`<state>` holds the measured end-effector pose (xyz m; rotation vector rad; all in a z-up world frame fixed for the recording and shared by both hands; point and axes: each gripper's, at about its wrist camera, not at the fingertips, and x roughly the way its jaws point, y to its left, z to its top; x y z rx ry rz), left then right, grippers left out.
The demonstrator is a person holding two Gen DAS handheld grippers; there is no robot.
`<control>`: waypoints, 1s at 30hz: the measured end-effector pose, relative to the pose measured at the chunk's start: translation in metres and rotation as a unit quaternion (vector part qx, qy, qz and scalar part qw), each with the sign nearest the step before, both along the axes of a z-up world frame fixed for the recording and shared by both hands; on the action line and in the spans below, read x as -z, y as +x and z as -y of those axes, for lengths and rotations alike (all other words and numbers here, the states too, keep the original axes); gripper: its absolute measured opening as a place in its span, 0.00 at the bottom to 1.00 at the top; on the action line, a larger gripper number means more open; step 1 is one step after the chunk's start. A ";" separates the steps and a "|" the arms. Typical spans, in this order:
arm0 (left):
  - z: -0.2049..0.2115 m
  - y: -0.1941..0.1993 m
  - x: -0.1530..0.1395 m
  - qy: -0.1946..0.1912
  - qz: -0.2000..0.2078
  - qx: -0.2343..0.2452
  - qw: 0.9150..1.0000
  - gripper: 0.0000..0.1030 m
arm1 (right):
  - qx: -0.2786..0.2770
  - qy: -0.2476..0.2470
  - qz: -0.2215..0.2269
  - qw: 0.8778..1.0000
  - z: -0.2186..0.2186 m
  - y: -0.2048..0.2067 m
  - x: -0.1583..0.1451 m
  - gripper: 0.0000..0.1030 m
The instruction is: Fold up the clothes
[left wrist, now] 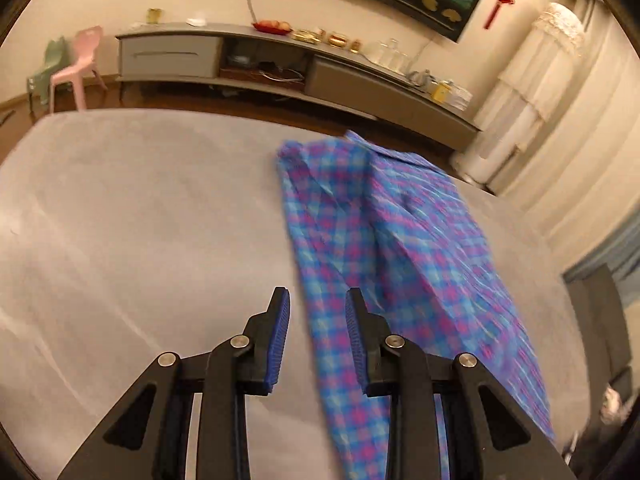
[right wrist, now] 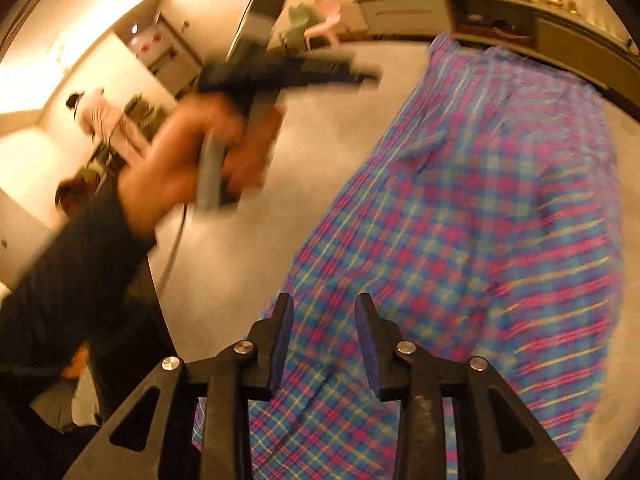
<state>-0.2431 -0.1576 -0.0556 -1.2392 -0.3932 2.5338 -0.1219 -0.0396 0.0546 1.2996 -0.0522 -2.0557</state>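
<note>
A blue and pink plaid garment [left wrist: 384,248] is laid on the grey tabletop [left wrist: 140,220], its long axis running from lower centre toward the upper right of the frame. The left claw [left wrist: 318,300] and right claw [right wrist: 324,308] are held released above it, nothing gripped.

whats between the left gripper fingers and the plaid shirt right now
Nothing. In the left wrist view the open left gripper hovers over the plaid shirt's near edge, with only cloth and grey surface between its fingers.
</note>
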 end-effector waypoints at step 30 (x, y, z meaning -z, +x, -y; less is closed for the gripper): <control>-0.078 0.107 0.042 -0.052 0.038 0.137 0.988 0.29 | 0.141 0.136 0.007 0.981 0.002 -0.292 0.058 0.08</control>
